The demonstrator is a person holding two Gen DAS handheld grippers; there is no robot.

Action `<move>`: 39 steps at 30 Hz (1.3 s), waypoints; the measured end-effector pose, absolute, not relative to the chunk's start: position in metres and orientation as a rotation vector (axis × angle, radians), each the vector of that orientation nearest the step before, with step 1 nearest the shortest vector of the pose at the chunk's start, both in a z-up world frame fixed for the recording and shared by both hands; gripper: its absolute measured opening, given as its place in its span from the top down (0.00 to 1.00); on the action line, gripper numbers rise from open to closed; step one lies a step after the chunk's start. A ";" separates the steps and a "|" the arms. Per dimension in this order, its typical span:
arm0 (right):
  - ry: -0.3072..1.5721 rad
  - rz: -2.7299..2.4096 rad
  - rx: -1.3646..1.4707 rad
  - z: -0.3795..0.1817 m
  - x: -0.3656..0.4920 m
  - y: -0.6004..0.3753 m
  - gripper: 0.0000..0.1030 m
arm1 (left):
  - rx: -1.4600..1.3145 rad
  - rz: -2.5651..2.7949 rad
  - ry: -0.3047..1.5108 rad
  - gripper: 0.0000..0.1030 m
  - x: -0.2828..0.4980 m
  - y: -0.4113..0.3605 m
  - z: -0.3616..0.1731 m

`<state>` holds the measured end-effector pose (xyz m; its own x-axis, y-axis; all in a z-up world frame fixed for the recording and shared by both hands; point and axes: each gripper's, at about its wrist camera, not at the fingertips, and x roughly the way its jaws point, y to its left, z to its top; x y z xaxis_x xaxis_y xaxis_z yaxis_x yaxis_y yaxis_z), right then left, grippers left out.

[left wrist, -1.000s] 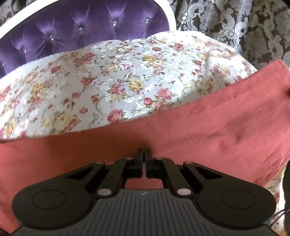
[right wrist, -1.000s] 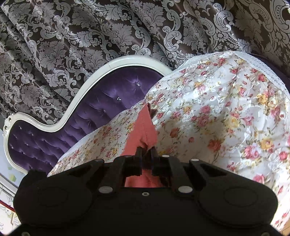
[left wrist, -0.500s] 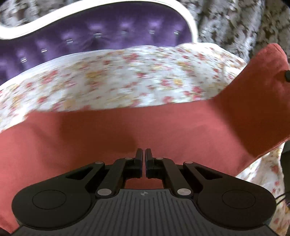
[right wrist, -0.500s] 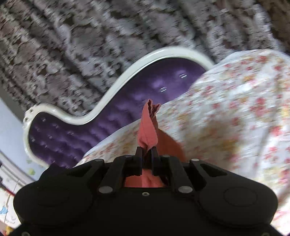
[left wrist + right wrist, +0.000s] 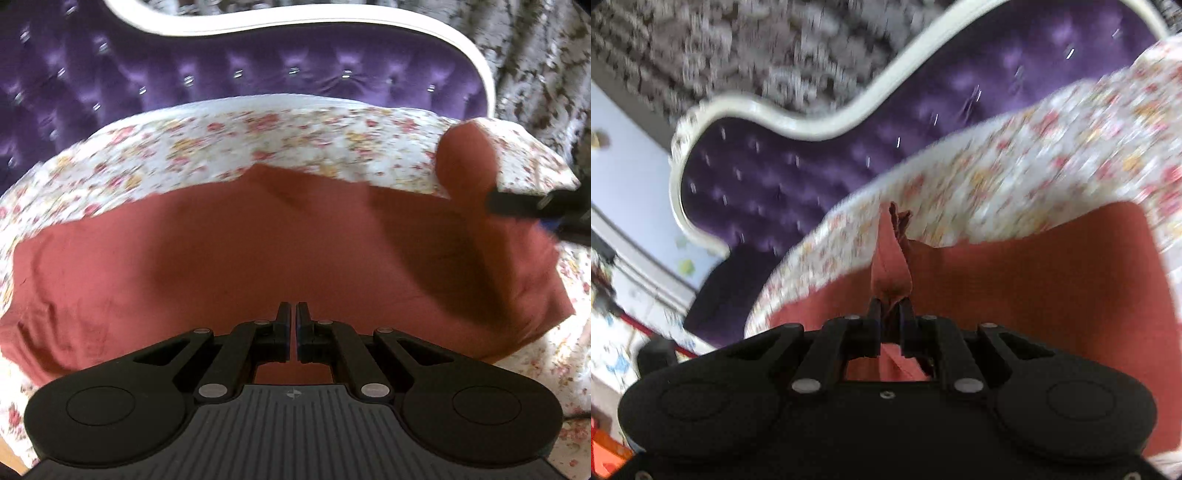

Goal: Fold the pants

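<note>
Your right gripper has its jaws clenched on a bunched ridge of the pants, and the pinched cloth stands up in a narrow crest between and beyond the fingertips, ending in a crumpled tip. Your left gripper has its jaws drawn almost together with only a thin slit between them; the rust-red pants lie right under and ahead of the tips, but you cannot tell from this view whether any cloth is caught in that slit. Outward from the left jaws, the pants spread wide across the floral bedspread, mostly flat, with a raised lobe of cloth at the far right where the dark tip of the other gripper meets it. From the right wrist view the rest of the pants fall away to the right of the pinch as a broad red sheet over the same floral bedspread. Behind the bed stands a purple tufted headboard with a white curved frame, and past that hangs a grey patterned curtain. Both views are blurred by motion.
</note>
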<state>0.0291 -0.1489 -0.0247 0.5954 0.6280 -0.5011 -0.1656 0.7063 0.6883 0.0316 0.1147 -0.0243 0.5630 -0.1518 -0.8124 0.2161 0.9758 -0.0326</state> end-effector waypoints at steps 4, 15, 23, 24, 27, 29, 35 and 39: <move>0.874 0.513 0.578 -0.049 0.035 -0.112 0.82 | 0.028 -0.199 0.955 0.96 0.030 0.134 -0.027; 0.760 0.543 0.452 -0.034 0.021 -0.095 0.57 | -0.009 -0.214 0.893 0.96 0.024 0.137 -0.012; 0.760 0.199 0.248 -0.036 0.018 -0.167 0.72 | 0.023 -0.326 0.900 0.96 0.039 0.085 -0.025; 0.767 0.175 0.225 -0.039 0.020 -0.173 0.72 | 0.030 -0.332 0.911 0.96 0.040 0.081 -0.030; 0.807 0.113 0.176 -0.053 0.030 -0.185 0.75 | 0.068 -0.329 0.948 0.96 0.044 0.068 -0.049; 0.829 0.071 0.151 -0.063 0.035 -0.190 0.84 | 0.067 -0.322 0.984 0.96 0.047 0.067 -0.062; 0.814 0.064 0.196 -0.064 0.034 -0.194 0.89 | 0.008 -0.318 1.003 0.96 0.050 0.077 -0.066; 0.777 0.115 0.204 -0.052 0.021 -0.184 0.74 | 0.007 -0.289 0.996 0.96 0.048 0.077 -0.061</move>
<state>0.0211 -0.1837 -0.0518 0.7081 0.1775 -0.6834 -0.0273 0.9741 0.2247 0.0484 0.0771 -0.0605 0.5085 -0.2365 -0.8280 0.2432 0.9618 -0.1254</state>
